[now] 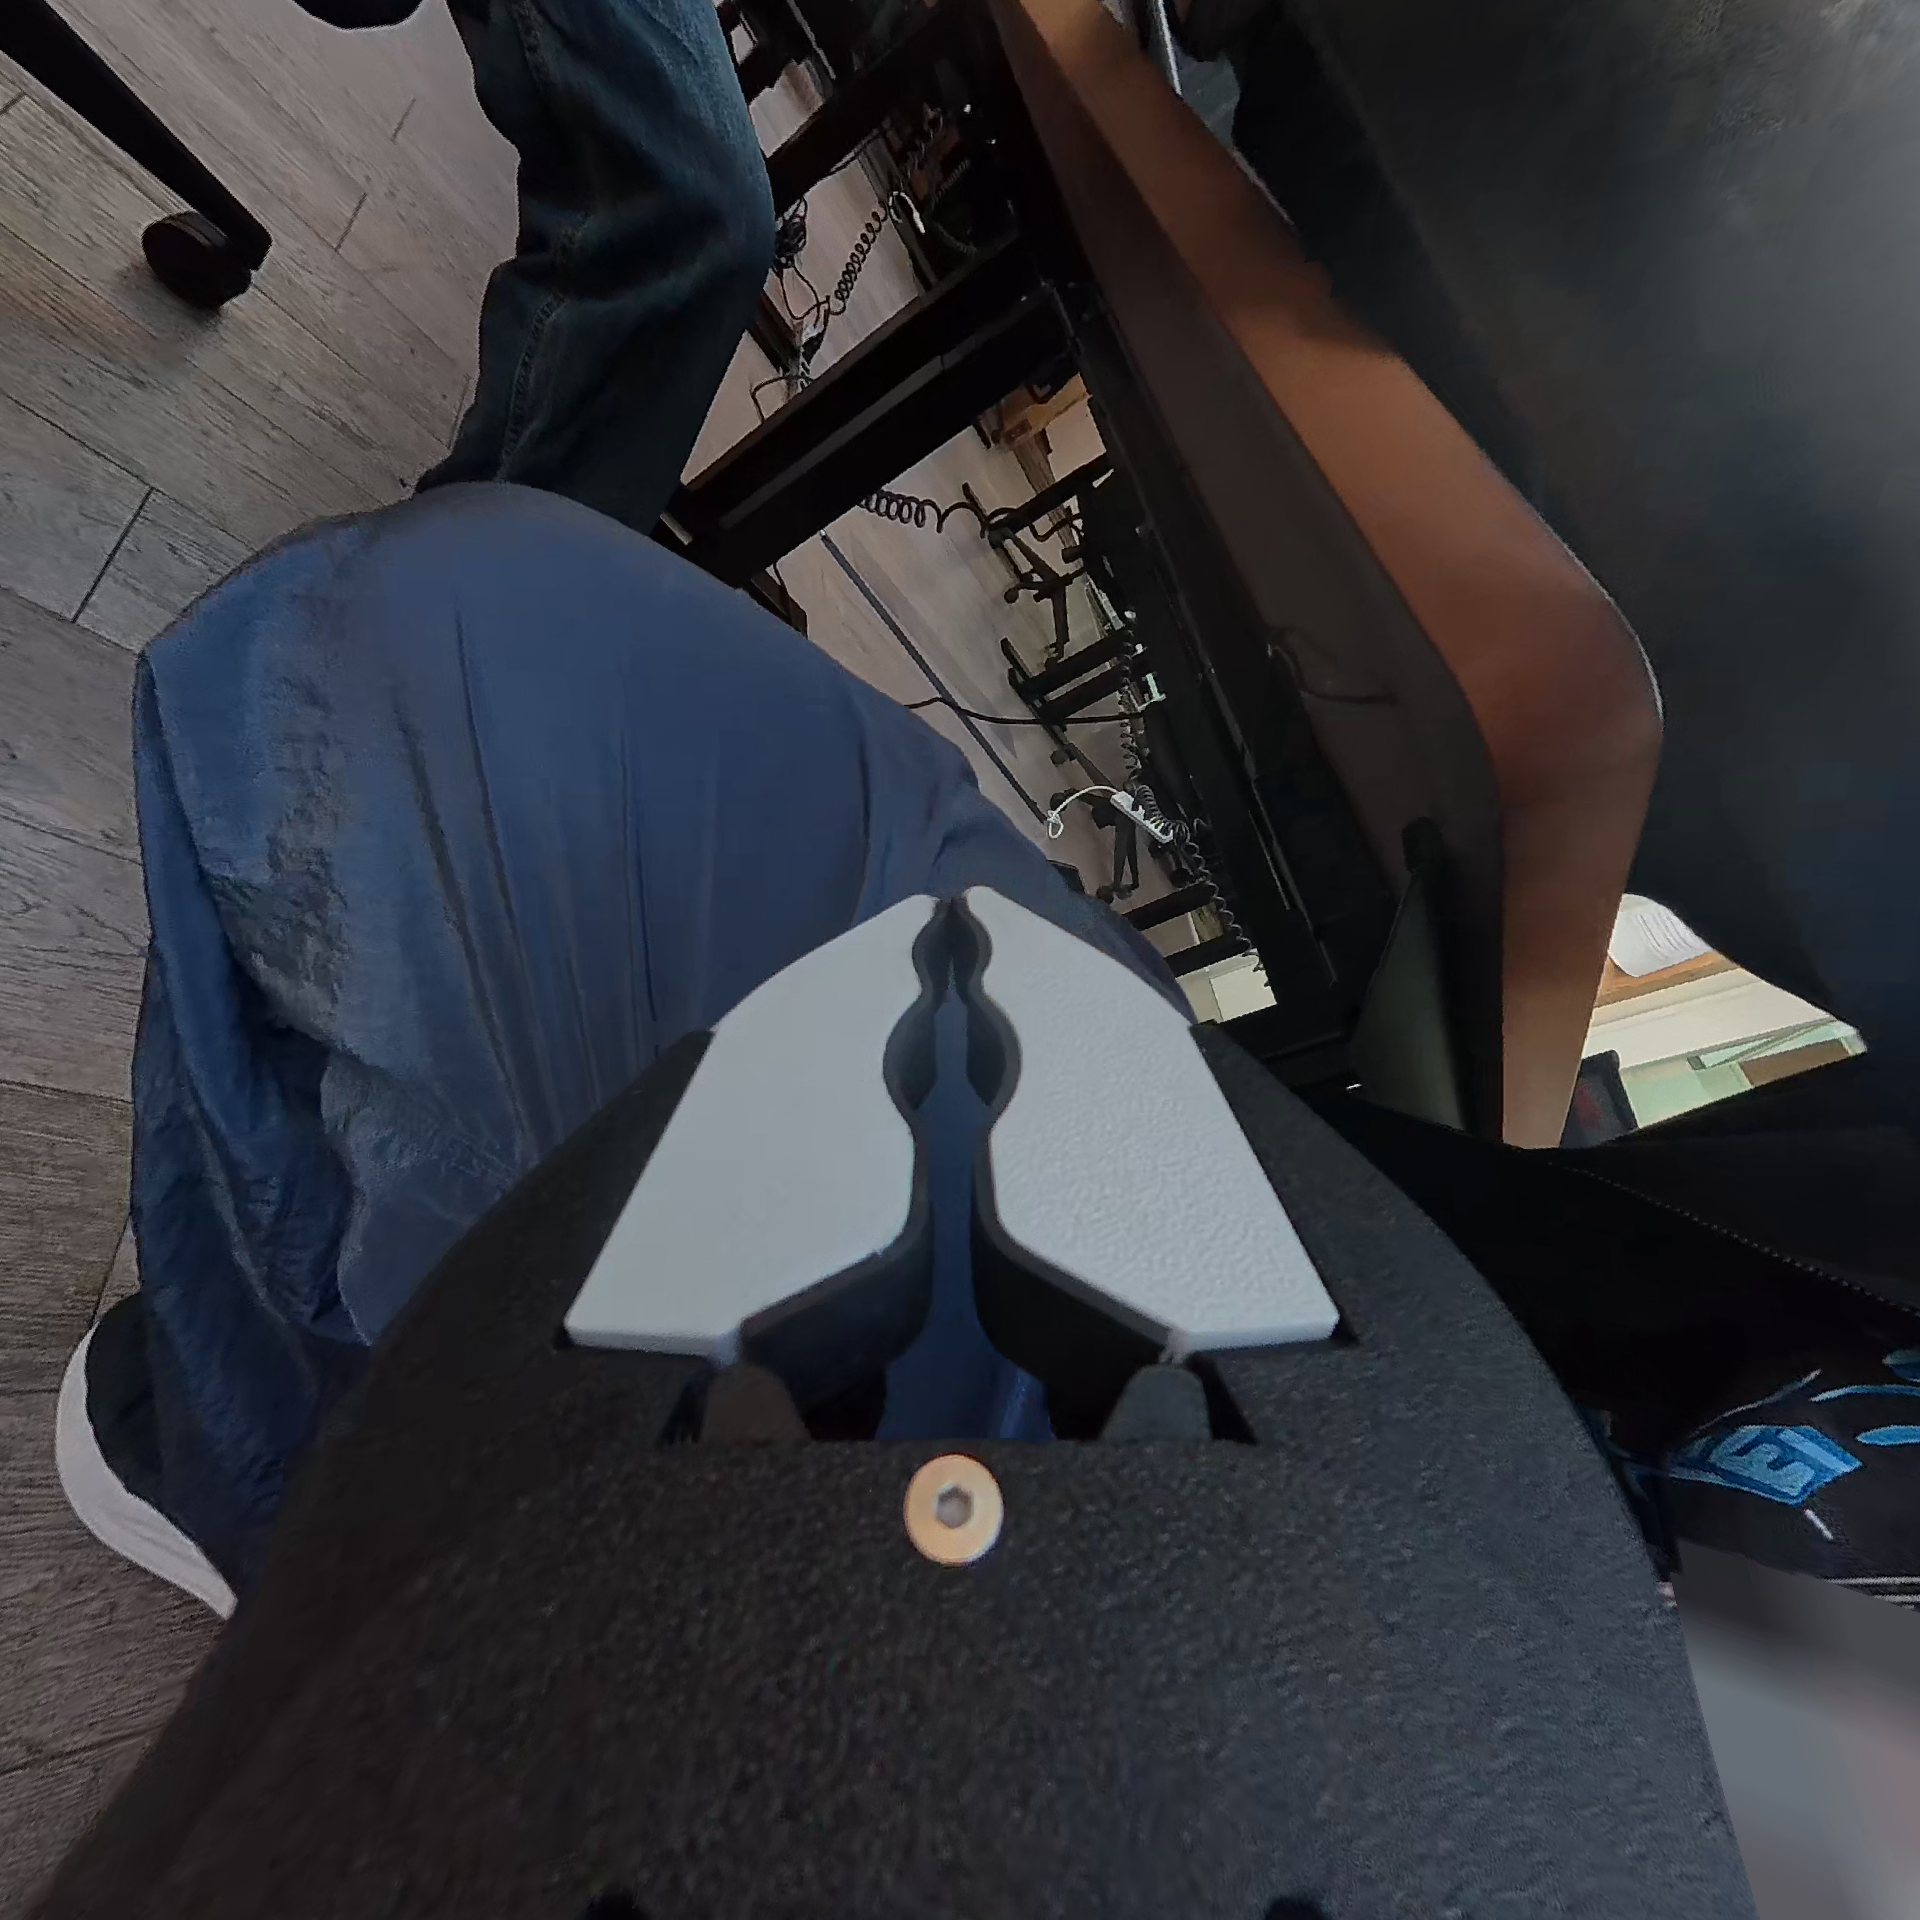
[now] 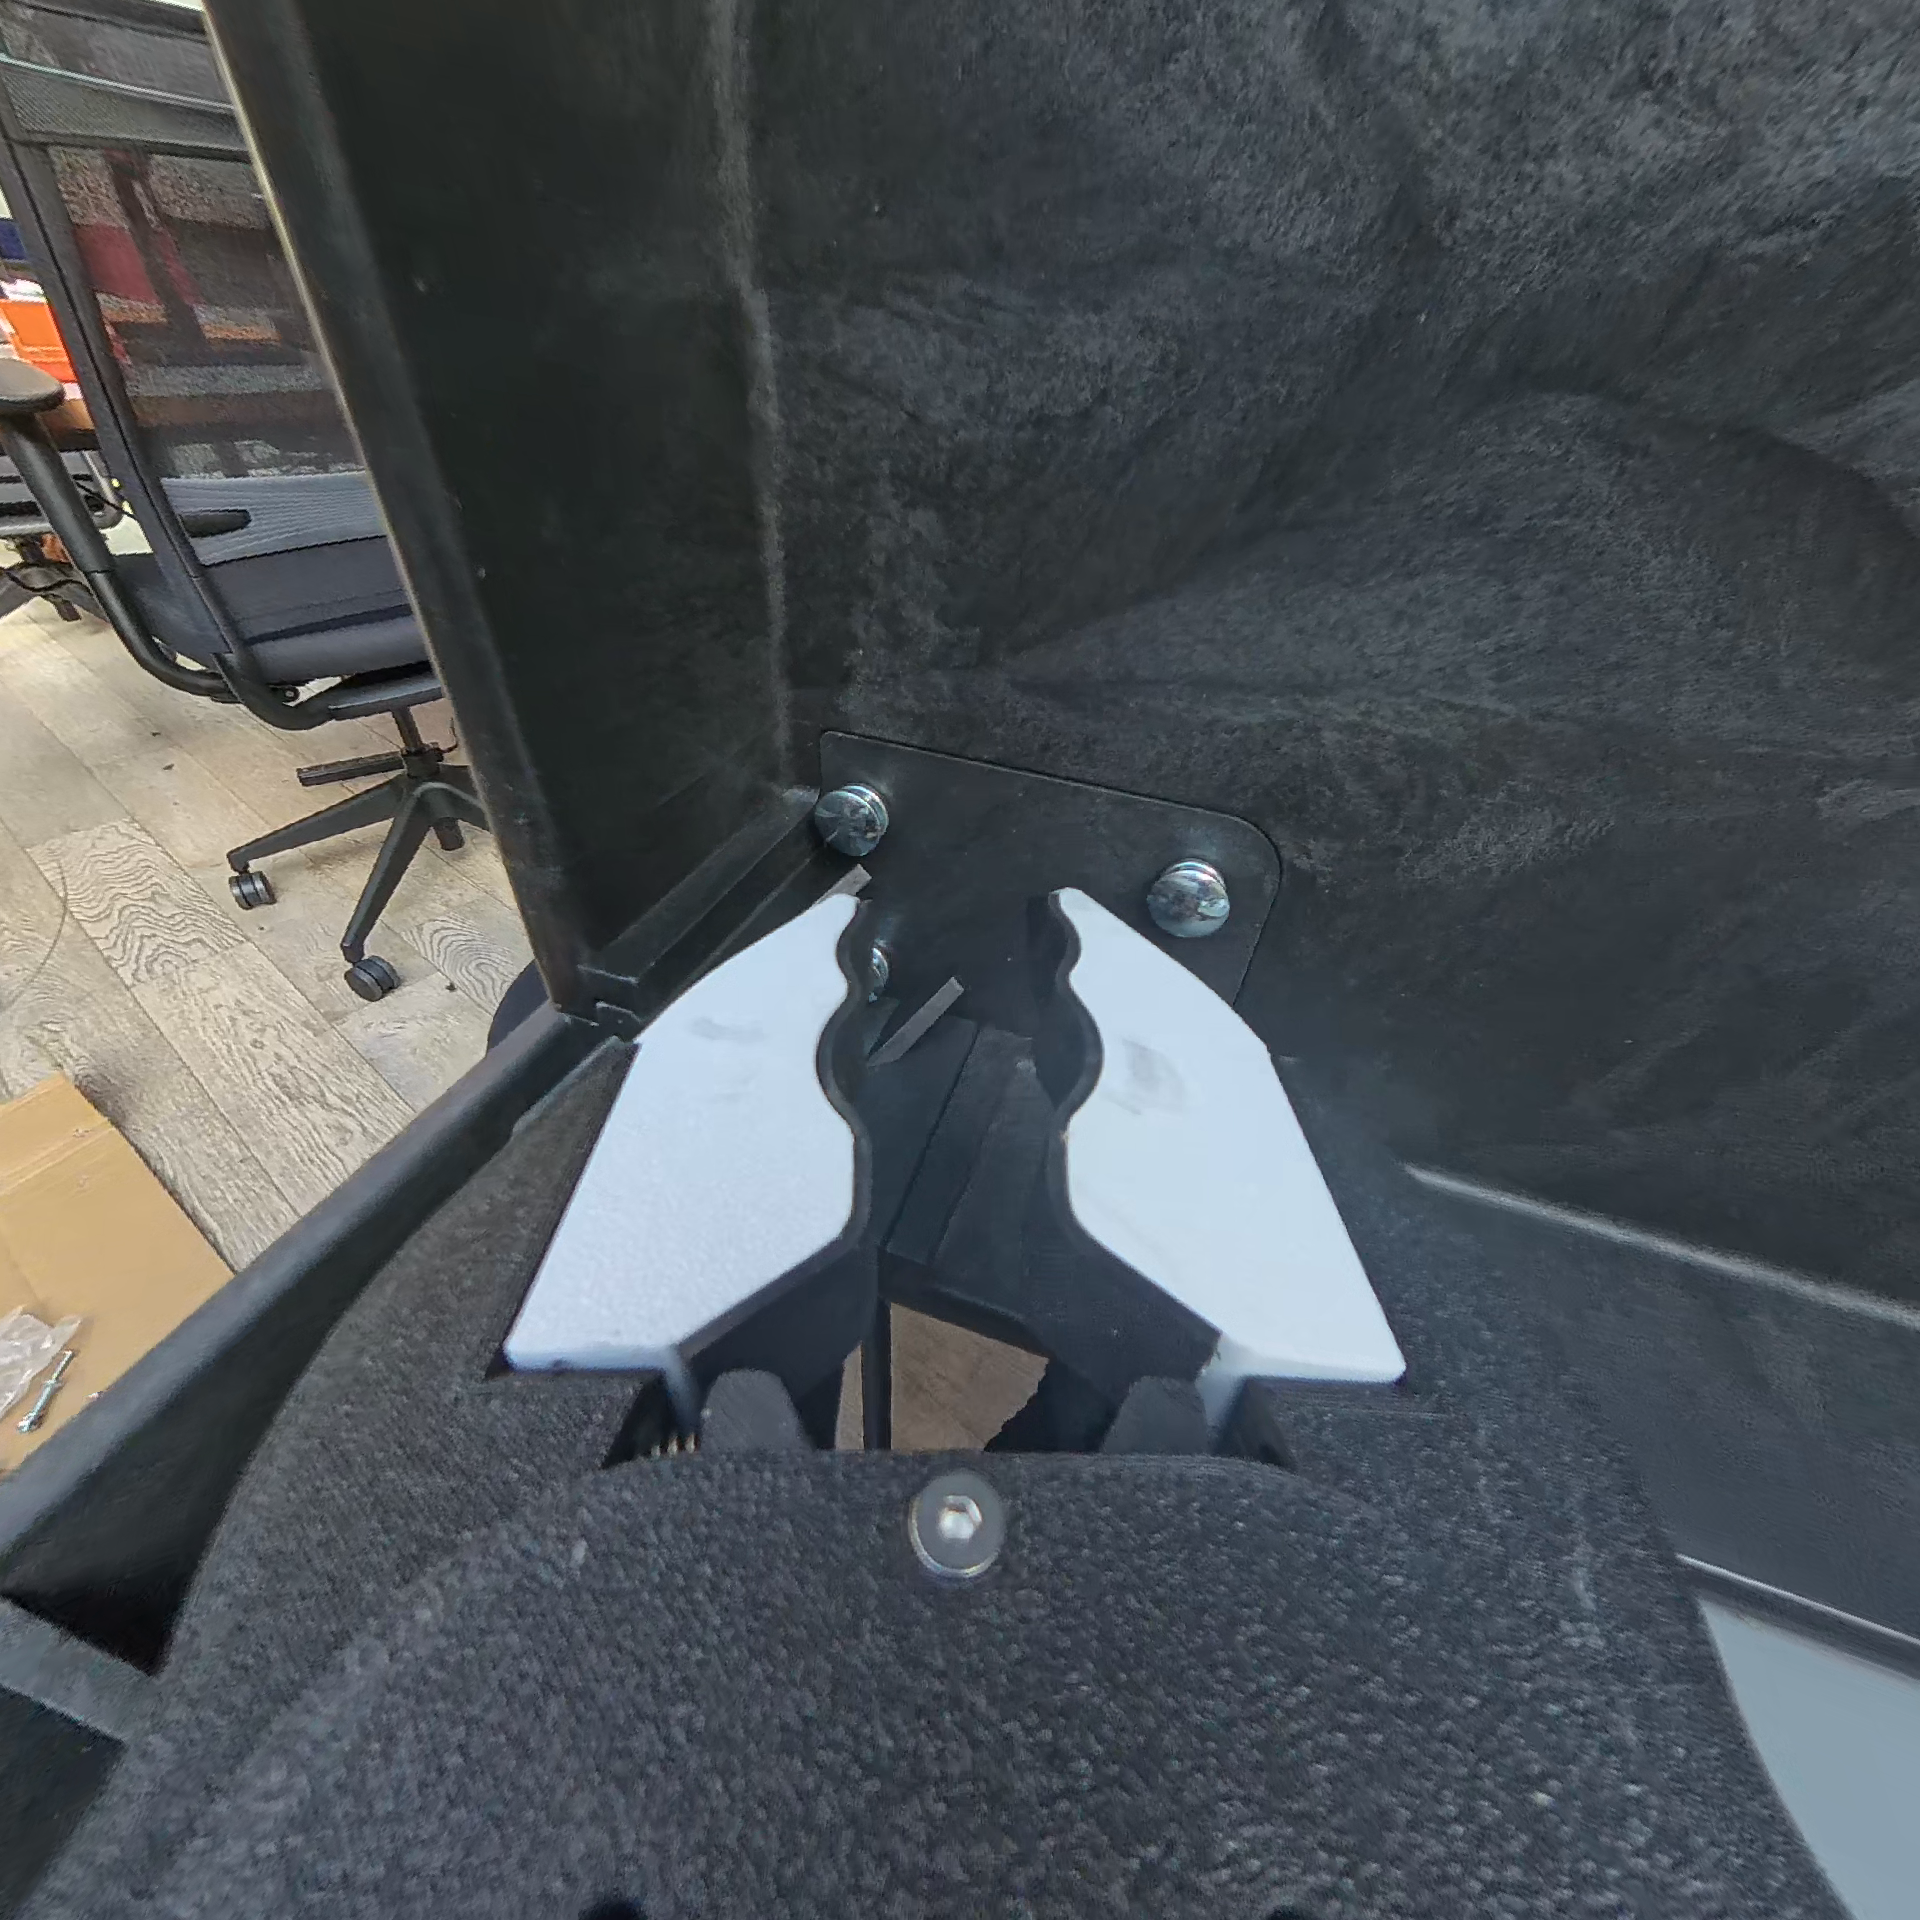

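Note:
In the left wrist view my left gripper [image 1: 956,906] is shut, its white fingertips meeting with nothing between them. It hangs just above a person's knee in blue trousers [image 1: 520,831]. In the right wrist view my right gripper [image 2: 956,902] is open and empty. Its fingers [image 2: 727,1122] stand on either side of a black metal bracket plate [image 2: 1039,831] without pressing on it. The plate is fixed to a black felt-covered panel [image 2: 1351,416] by two large silver screws [image 2: 852,816] [image 2: 1190,896]. A smaller screw [image 2: 878,968] shows by the left fingertip.
A black frame post [image 2: 416,520] stands left of the bracket. An office chair [image 2: 312,644], cardboard [image 2: 83,1226] and a small bag with bolts [image 2: 42,1361] are on the wooden floor. In the left wrist view, a leg in jeans [image 1: 623,260], desk frames with cables [image 1: 1122,810] and a caster [image 1: 197,249]. The left gripper's tips are roughly 50 cm from the right gripper's.

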`<state>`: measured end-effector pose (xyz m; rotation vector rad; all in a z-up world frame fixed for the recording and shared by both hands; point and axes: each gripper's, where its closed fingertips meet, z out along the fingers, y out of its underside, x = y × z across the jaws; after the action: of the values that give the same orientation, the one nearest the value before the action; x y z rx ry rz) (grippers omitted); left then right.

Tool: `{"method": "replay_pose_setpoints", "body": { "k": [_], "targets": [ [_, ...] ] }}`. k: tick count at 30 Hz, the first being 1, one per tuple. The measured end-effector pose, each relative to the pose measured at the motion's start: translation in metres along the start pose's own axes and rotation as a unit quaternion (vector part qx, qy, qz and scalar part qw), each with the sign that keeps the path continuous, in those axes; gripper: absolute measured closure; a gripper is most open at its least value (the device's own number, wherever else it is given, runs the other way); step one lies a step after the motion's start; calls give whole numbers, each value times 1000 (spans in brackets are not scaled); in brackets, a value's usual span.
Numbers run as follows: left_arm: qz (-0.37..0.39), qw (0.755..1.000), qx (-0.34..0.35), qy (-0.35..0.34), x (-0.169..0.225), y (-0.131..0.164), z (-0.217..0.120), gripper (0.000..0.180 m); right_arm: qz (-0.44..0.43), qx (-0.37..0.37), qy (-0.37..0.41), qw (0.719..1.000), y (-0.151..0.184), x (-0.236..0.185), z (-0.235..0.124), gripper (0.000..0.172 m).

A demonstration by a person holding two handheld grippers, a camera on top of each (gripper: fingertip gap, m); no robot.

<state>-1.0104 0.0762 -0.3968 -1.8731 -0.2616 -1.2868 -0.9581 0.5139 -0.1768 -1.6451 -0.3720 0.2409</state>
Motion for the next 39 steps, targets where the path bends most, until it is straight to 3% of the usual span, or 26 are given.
{"method": "replay_pose_setpoints", "body": {
  "k": [14, 24, 33, 39],
  "targets": [
    [17, 998, -5, -56, -8, 19, -20, 180, 23, 21, -9, 999, -7, -2, -3, 142],
    [6, 999, -13, -30, 7, 25, 14, 180, 18, 29, -10, 999, -9, -2, -8, 142],
    [12, 998, -62, 2, 18, 40, 59, 180, 20, 16, -29, 999, -3, -6, 2, 143],
    [15, 997, -76, 4, 13, 42, 65, 180, 39, -23, 6, 999, 11, 10, 12, 137]
  ]
}}
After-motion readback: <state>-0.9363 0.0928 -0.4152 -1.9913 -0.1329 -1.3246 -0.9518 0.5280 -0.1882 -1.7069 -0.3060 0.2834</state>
